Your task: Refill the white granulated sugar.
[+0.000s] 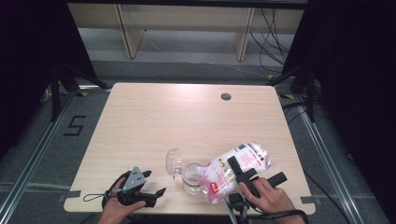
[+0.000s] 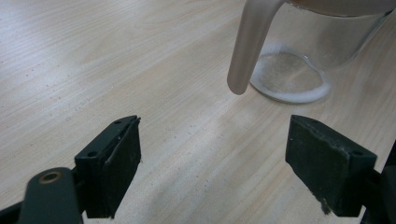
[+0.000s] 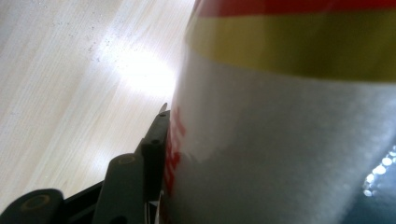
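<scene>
The right gripper (image 1: 243,175) holds a clear bag of white powder (image 1: 236,169), with its jaws pressed on the bag's sides. The bag lies tilted, its low end over the open mouth of the glass jar (image 1: 191,177) and its long side running up and away to the right of the jar. The jar's lid (image 1: 173,161) hangs open just left of the jar. The left gripper (image 1: 140,189) waits farther left of the jar, its jaws wide apart and holding nothing. The right hand is nearer the jar.
</scene>
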